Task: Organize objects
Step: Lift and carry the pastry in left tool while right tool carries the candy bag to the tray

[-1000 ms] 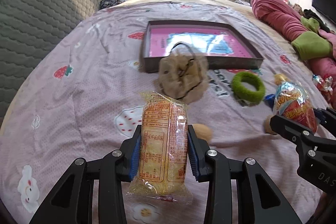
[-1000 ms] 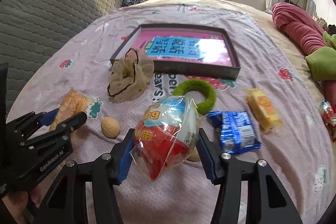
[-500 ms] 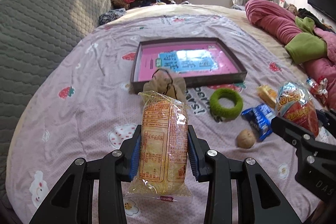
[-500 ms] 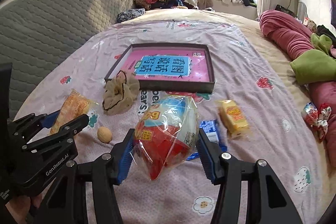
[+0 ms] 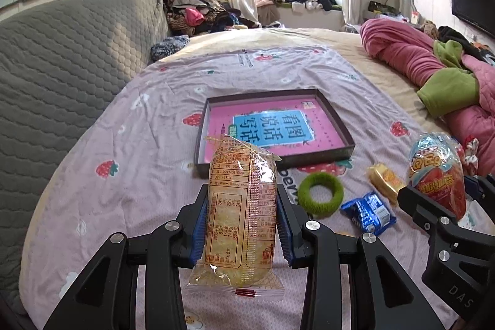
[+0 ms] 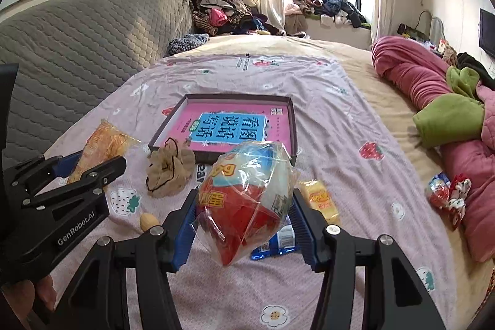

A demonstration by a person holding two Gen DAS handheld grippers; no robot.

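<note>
Currently the left gripper [image 5: 242,217] is clamped on a long yellow snack packet [image 5: 242,207], its ribbed blue pads [image 5: 200,232] pressing both sides of the clear crinkled wrapper, which stands lengthwise between the black fingers with printed text facing the camera. The right gripper [image 6: 243,220] is closed on a rounded, egg-shaped plastic bag [image 6: 247,200], glossy, red below and white and blue above, its film bunched against the blue pads.

Both packets are held above a pink bedsheet [image 5: 148,144] of soft cotton printed with strawberries and flowers. On it lies a shallow rectangular tray [image 5: 337,116] with dark walls and a pink and blue printed floor.

Left wrist view only: a fuzzy green ring [image 5: 321,194] lies just in front of the tray, with a blue foil packet [image 5: 369,211] and a small yellow wrapped bar [image 5: 385,180] to its right; the tray's front left corner is hidden behind the held packet.

Right wrist view only: a crumpled beige cloth pouch [image 6: 170,166] with a black cord rests against the tray's front wall, and a smooth tan nut [image 6: 148,221] lies nearer the camera. The ring is hidden here; the blue packet shows only partly beneath the held bag
</note>
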